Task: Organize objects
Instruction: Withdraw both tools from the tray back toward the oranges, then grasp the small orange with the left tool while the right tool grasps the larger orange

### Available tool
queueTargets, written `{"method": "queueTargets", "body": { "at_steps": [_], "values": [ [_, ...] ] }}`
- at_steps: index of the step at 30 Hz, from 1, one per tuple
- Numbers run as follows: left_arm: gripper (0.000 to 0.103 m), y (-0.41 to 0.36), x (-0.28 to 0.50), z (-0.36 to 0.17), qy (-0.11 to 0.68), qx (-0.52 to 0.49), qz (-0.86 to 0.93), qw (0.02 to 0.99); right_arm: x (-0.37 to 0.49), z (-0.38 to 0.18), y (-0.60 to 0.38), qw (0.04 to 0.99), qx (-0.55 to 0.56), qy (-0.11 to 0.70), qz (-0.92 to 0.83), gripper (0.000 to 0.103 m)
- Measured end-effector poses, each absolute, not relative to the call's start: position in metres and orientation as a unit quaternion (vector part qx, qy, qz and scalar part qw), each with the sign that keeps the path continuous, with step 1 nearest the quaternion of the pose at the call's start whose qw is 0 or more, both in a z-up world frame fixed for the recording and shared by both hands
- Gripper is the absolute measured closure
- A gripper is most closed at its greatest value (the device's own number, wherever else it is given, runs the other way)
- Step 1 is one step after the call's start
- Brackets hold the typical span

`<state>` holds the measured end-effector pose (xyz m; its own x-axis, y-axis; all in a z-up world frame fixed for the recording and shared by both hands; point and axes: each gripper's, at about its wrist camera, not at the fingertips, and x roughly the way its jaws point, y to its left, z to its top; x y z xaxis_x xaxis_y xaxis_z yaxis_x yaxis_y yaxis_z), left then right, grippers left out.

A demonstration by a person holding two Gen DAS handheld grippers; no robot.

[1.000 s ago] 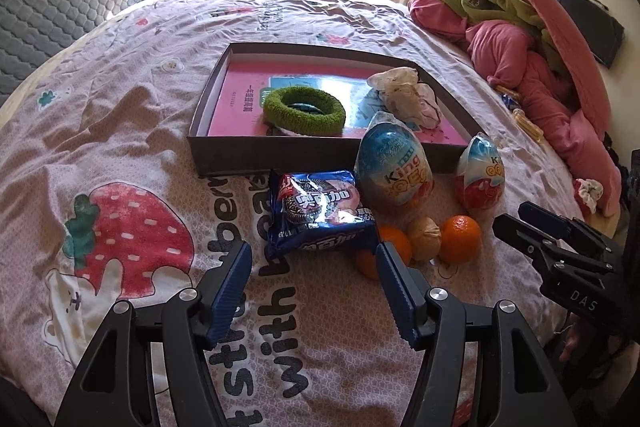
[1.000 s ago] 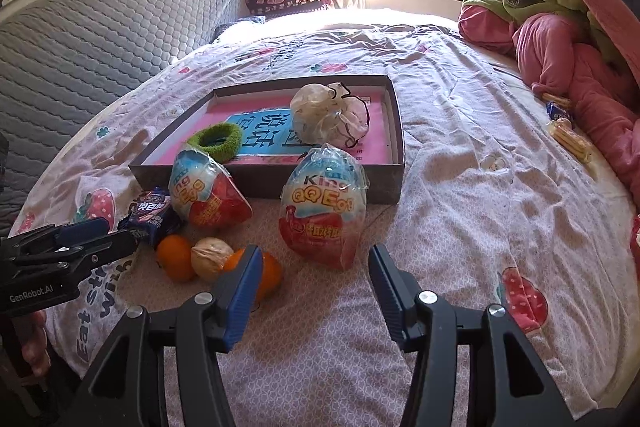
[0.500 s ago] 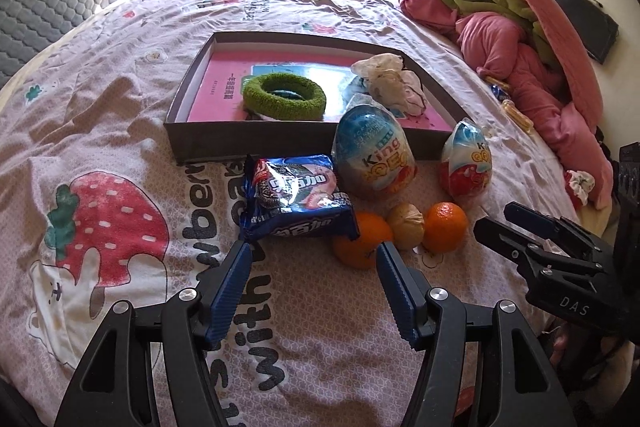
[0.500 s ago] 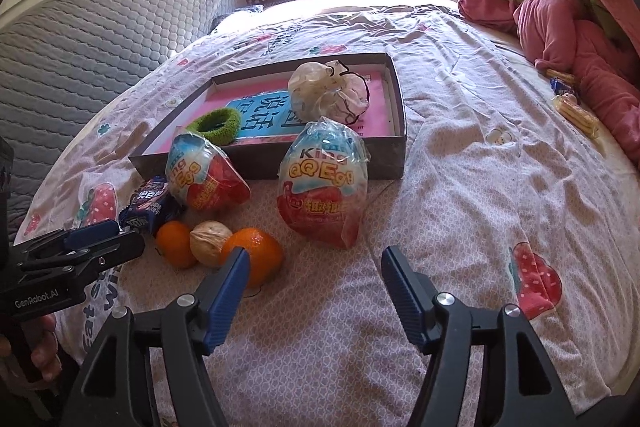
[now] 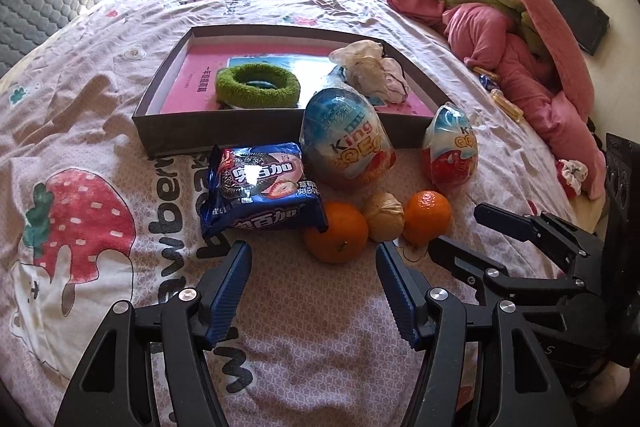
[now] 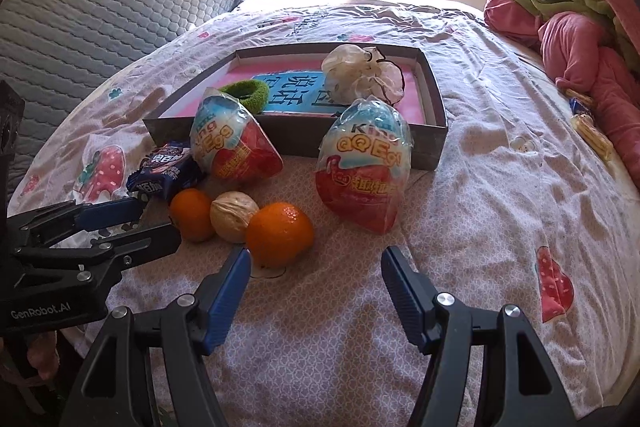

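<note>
While hovering low over bedspread (image 5: 100,131), left tongs (image 5: 312,267) spread wide, gripping nothing; right tongs (image 6: 316,269) likewise (blue pads bare). Just ahead: two oranges (image 5: 336,237) (image 5: 427,217) flanking walnut (image 5: 386,215), touching. Cookie packet (image 5: 260,193) beside. Two wrapped eggs (image 5: 348,143) (image 5: 454,149) against tray (image 5: 208,137). Inside tray: green ring (image 5: 258,87), crumpled bag (image 5: 374,73).

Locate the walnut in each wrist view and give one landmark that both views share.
Left wrist view: the walnut sits centre-right, between two oranges, just ahead of the open left gripper.
Right wrist view: the walnut sits left of centre, again between the oranges, ahead and left of the open right gripper.
Shared landmark: the shallow box holding the green ring.
</note>
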<state>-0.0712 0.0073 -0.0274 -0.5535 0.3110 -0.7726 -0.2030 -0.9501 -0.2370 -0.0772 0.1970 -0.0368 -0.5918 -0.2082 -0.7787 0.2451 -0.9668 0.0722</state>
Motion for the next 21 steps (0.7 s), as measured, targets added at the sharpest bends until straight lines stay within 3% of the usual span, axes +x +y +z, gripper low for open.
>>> {"method": "queueTargets", "body": {
  "at_steps": [7,12,21],
  "values": [
    [0.039,0.011,-0.076,-0.034,-0.071,-0.460,0.872,0.153,-0.079,-0.042,0.188,0.129,0.436,0.041,-0.890,0.036],
    [0.058,0.013,-0.080,-0.039,-0.077,-0.470,0.865,0.156,-0.081,-0.045,0.183,0.129,0.437,0.056,-0.888,0.039],
    [0.067,0.019,-0.084,-0.040,-0.084,-0.473,0.860,0.173,-0.085,-0.048,0.176,0.140,0.432,0.068,-0.889,0.045]
  ]
}}
